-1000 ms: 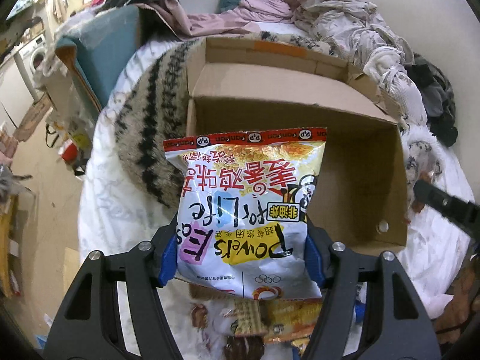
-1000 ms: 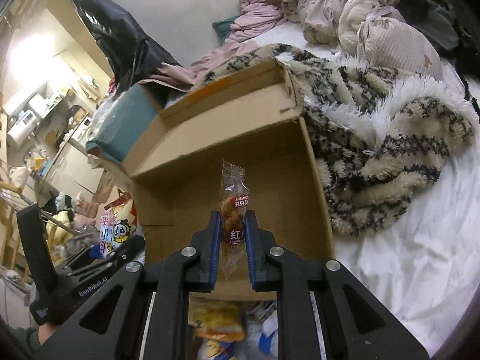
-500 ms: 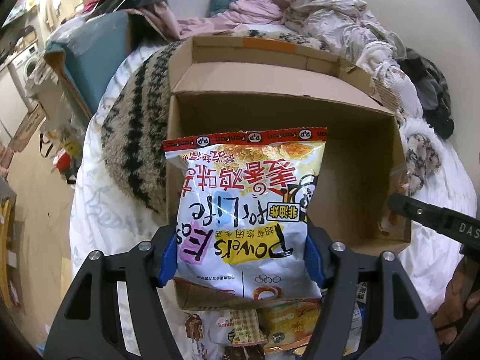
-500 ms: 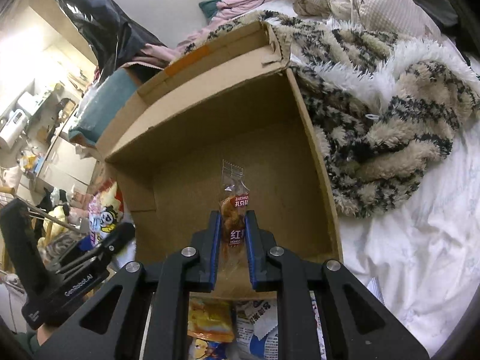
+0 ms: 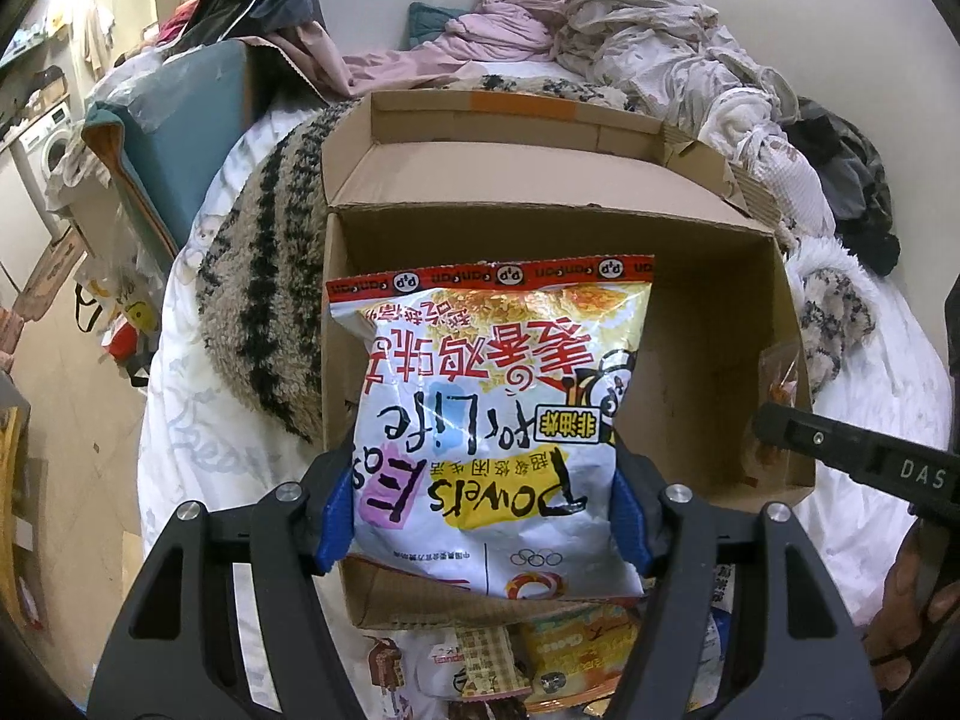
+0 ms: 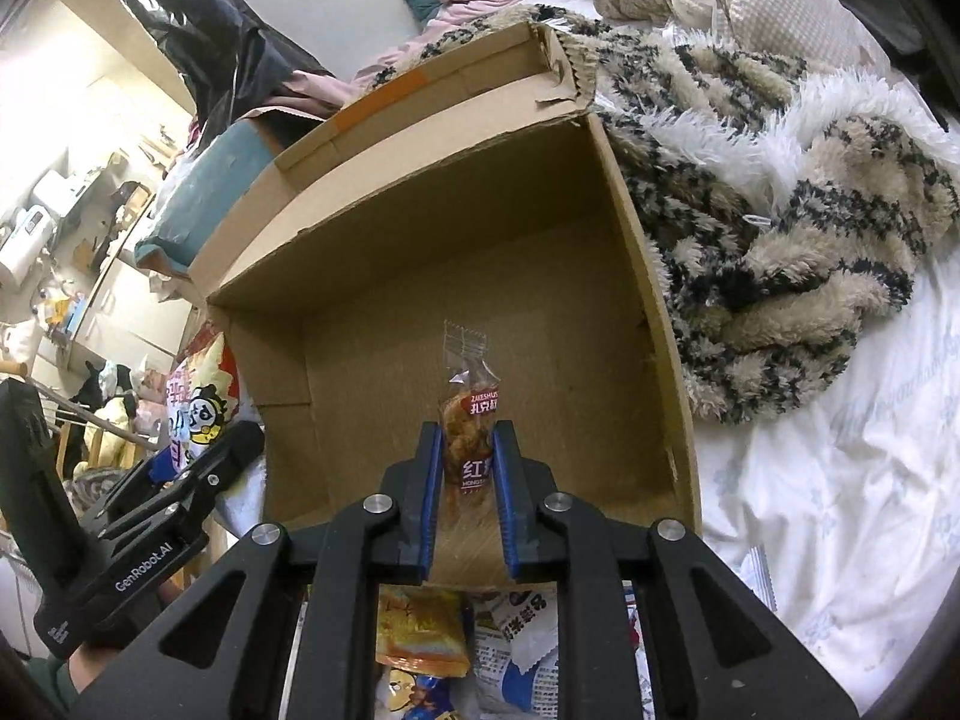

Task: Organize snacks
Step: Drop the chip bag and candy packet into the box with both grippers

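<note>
My left gripper (image 5: 480, 492) is shut on a big white, yellow and red chip bag (image 5: 492, 396), held upside down over the near left part of an open cardboard box (image 5: 540, 192). My right gripper (image 6: 470, 462) holds a small clear packet with a brown snack (image 6: 471, 414) over the box's floor (image 6: 480, 300), near the front wall. Its jaws are opening slightly, and the pads still touch the packet. One right finger (image 5: 840, 456) and the packet (image 5: 780, 372) show at the box's right wall. The left gripper (image 6: 198, 468) and chip bag (image 6: 198, 396) appear at the box's left.
The box lies on a bed with white sheets (image 6: 810, 480). A fuzzy cream-and-black blanket (image 6: 780, 240) hugs the box's sides. Several loose snack packs (image 5: 540, 660) lie in front of the box. Heaped clothes (image 5: 660, 60) fill the far side, a teal cushion (image 5: 180, 120) the left.
The right gripper has sunk closer to the box floor with the packet and now reaches further into the left wrist view. The left gripper holds the chip bag as before.
</note>
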Tool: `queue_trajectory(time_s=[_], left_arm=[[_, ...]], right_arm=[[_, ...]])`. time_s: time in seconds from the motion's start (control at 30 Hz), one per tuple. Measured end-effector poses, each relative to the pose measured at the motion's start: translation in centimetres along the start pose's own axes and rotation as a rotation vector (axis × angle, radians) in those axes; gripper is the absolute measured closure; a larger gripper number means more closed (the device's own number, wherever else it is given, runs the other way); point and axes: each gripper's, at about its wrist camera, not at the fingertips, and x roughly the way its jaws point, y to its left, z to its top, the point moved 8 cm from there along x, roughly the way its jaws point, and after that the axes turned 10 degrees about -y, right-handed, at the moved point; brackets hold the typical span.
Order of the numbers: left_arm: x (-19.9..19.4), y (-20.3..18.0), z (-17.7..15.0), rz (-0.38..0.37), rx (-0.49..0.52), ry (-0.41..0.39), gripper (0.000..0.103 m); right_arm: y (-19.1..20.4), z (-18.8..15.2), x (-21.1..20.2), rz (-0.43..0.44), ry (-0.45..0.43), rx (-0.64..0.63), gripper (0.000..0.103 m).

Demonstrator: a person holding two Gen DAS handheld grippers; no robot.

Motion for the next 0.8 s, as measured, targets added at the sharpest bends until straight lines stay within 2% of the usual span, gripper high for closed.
queue_trajectory(time_s=[0.17,0.3,0.37,0.43,0.47,0.5,0.8], left_arm=[[-0.4,-0.2,0.2,0.024,0.032,-0.020,0.028],[-0.7,-0.3,0.6,0.017,0.029,-0.034,0.013],[-0.9,-0.3,0.7,0.005,0.018,-0.040,0.007],[-0.8,-0.4,0.7,-0.012,0.015,-0.026,0.006],[-0.7,-0.4,0.6,-0.019,0.013,-0.018,0.006],[-0.7,-0.4,0.6,-0.023,0.011,-0.012,0.006],[-1.5,-0.5,0.9,-0.004,0.026,-0.060,0.006]], right_arm=[[0.1,0.2,0.0,0.002,-0.007,0.006,0.083],[0.2,0.4,-0.2,0.003,-0.015,0.005,0.080],[0.3,0.5,-0.3,0.005,-0.017,0.001,0.064],[0.2,0.6,-0.5,0.006,-0.025,0.011,0.025],[0.1,0.6,-0.6,0.002,-0.025,0.015,0.019],[0.1,0.6,-0.6,-0.002,-0.018,0.017,0.016],[0.0,0.9,-0.9,-0.005,-0.027,0.024,0.016]])
